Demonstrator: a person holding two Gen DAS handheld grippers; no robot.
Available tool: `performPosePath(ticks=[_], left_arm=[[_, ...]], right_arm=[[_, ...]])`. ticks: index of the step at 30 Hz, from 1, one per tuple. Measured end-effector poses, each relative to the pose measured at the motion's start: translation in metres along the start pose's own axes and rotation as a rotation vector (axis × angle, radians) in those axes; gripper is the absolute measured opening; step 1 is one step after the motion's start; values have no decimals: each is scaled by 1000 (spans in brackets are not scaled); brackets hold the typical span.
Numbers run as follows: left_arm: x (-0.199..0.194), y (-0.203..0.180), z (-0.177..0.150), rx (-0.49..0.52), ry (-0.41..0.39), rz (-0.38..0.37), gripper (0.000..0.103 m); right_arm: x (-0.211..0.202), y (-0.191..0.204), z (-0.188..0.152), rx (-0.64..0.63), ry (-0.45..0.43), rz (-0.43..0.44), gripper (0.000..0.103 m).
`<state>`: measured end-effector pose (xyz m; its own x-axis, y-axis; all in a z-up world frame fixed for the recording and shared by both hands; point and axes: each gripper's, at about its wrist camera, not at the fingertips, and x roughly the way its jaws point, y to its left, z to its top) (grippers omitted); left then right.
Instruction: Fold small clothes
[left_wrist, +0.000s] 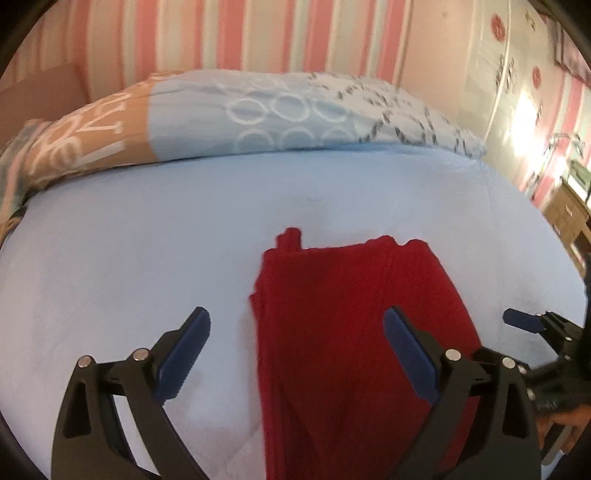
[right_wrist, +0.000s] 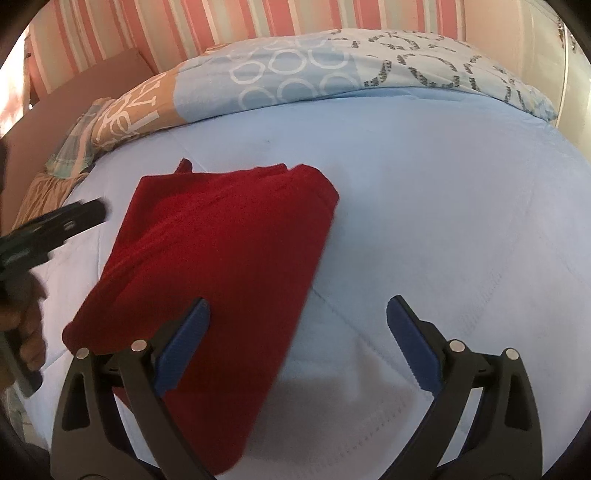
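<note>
At the far left of my left wrist view I see a flat brown cardboard panel (left_wrist: 44, 92) leaning against the pink, white and pale green striped wallpaper (left_wrist: 258, 33). Just right of it, along the far edge of the bed, lies a rolled quilt with a tan lettered section, pale blue rings and grey-black patterning (left_wrist: 258, 114). The bed itself is covered by a smooth light blue bedsheet (left_wrist: 129, 240) with faint creases, which fills most of both views.

My left claw (left_wrist: 296, 338) hangs above the sheet with its blue-padded fingers spread wide apart and nothing between them. Its left finger is over bare sheet, its right finger over the folded dark red knitted garment (left_wrist: 332, 314). That garment lies flat on the sheet, near the front edge, in a long rectangle with a small tab of fabric poking out at its far left corner.

In the right wrist view the same garment (right_wrist: 221, 251) sits left of centre, and my right claw (right_wrist: 298, 326) is likewise spread apart and holding nothing, its left finger over the garment's near edge and its right finger over bare sheet.

At the far right of the left view stand a cream wall with red round stickers (left_wrist: 517, 74) and a wooden drawer unit (left_wrist: 565, 214).
</note>
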<state>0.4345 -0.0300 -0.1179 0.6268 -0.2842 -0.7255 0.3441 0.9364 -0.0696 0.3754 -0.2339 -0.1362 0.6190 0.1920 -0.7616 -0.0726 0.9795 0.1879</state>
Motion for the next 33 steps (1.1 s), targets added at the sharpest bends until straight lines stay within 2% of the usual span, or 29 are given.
performPosePath(ticks=[4,5,7,8,9,13,15,21,23,26,29,32,33], left_arm=[[27,1,13,11,29,10,94],[32,2,15,8,37,5,89],[39,4,11,0,62,-17,69],[43,5,10,-3,80,-32,39],[47,6,9,-5,94,-34,24],[53,15,7,-26,106,-30,16],[53,13,10,-1,103,-17,11],[48,-4,34,132,60,88,10],[52,-10,41,208,69,150,10],[68,-16,34,309,97,228,10],[80,-15,15,334,100,224,11],[77,-6,-2,316,61,228,26],[71,-2,-6,301,46,225,39]], right_arm=[[5,1,5,-2,-9,14,97],[7,1,6,-1,-10,17,98],[10,-1,8,4,-12,22,99],[12,-1,8,6,-13,24,100],[13,-2,10,7,-15,24,100],[17,-3,14,8,-21,28,100],[17,-3,15,7,-27,24,100],[19,0,19,11,-39,24,100],[19,2,20,8,-46,26,100],[24,4,21,9,-48,29,100],[32,7,20,0,-31,17,100],[35,7,16,1,-22,17,100],[32,7,15,2,-27,11,100]])
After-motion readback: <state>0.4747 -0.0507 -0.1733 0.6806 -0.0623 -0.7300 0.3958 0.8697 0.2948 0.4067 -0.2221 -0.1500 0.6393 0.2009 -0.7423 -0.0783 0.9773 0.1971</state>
